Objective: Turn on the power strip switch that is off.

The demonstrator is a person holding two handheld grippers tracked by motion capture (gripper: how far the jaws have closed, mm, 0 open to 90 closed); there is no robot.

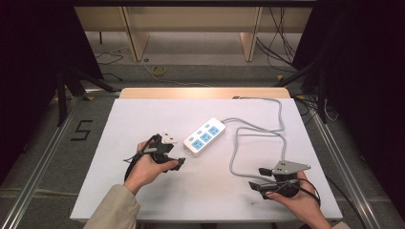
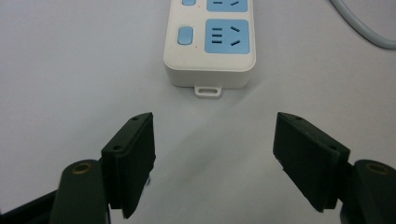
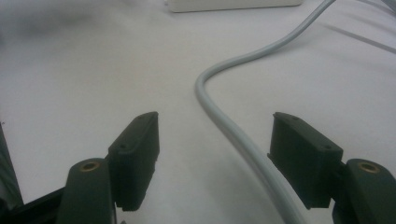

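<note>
The power strip is lying on the white counter, just ahead of the left claw at 12 o'clock and apart from it. The left claw is standing wide with nothing between its jaws. The right claw is also standing wide, and the grey cable is running between its jaws without either pad pressing on it. In the high view the strip is sitting near the counter's centre, with bare surface lying open toward 6 and 9 o'clock.
</note>
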